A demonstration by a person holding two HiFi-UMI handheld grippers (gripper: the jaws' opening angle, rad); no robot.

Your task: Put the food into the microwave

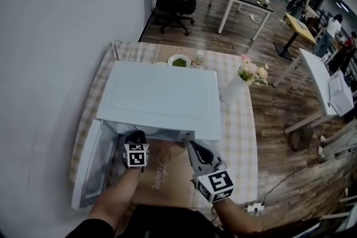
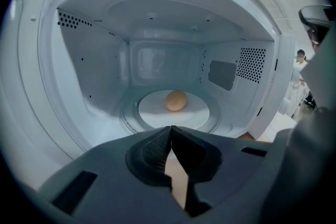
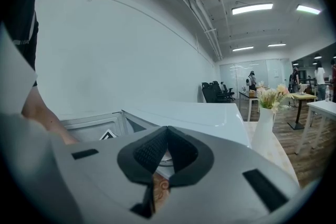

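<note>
The tan, egg-shaped food (image 2: 176, 100) sat mid-frame on the turntable plate (image 2: 155, 113) inside the open microwave (image 2: 79, 65), with the left gripper (image 2: 170, 130) below it (clenched on nothing) and the right gripper (image 3: 167, 131) at lower centre likewise clenched, empty.

The microwave (image 1: 162, 98) sits dead centre in the head view, a white box on the checked tablecloth (image 1: 240, 136). Its door (image 1: 89, 167) stands wide open, swung out to the lower left of the frame. In the left gripper view the cavity is pale, with perforated vents on both side walls. And there's the food (image 2: 176, 100): a small, smooth, tan-orange oval, egg-like. It lies on the round white turntable (image 2: 152, 113), just back of the plate's centre, a little above mid-frame.
</note>
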